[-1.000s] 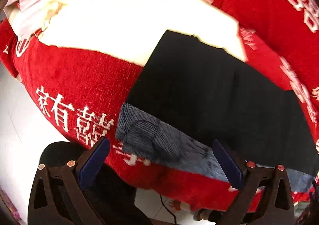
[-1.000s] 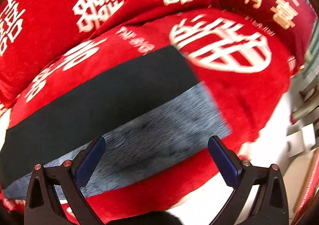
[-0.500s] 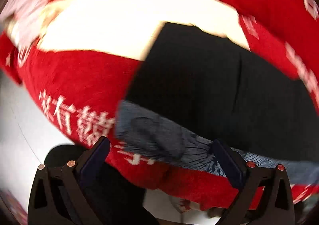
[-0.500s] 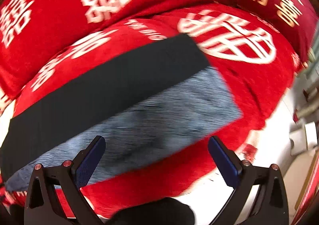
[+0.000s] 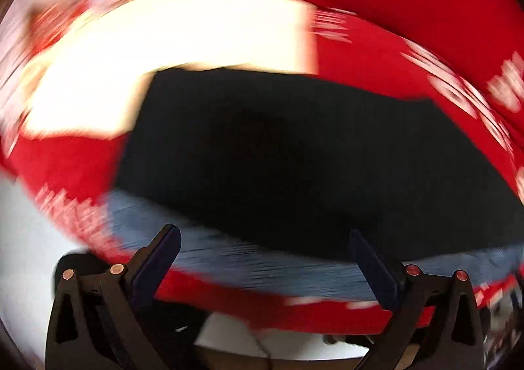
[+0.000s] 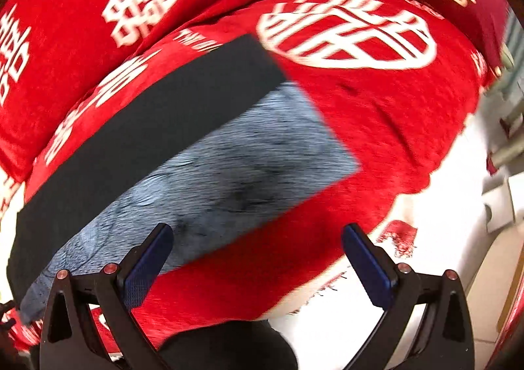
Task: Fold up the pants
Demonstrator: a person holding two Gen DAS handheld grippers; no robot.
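The pants (image 6: 170, 127) lie flat along a red sofa seat, a black outer side on top and a grey-blue fleecy inner side (image 6: 235, 173) showing along the near edge. In the blurred left wrist view the black pants (image 5: 294, 160) fill the middle, with the grey strip (image 5: 262, 258) just beyond the fingers. My left gripper (image 5: 263, 255) is open over that near edge and holds nothing. My right gripper (image 6: 257, 252) is open too, hovering just short of the leg end of the pants, above the red cover.
The red sofa cover (image 6: 393, 114) with pale characters spreads under the pants, with back cushions (image 6: 131, 9) behind. A white cloth patch (image 5: 183, 52) lies past the waist end. The pale floor (image 6: 425, 239) and white furniture (image 6: 501, 203) lie to the right.
The left gripper has swung right and closer to the pants, blurring its view. The right gripper has drawn back slightly and shifted, so the leg end now sits higher in its view.
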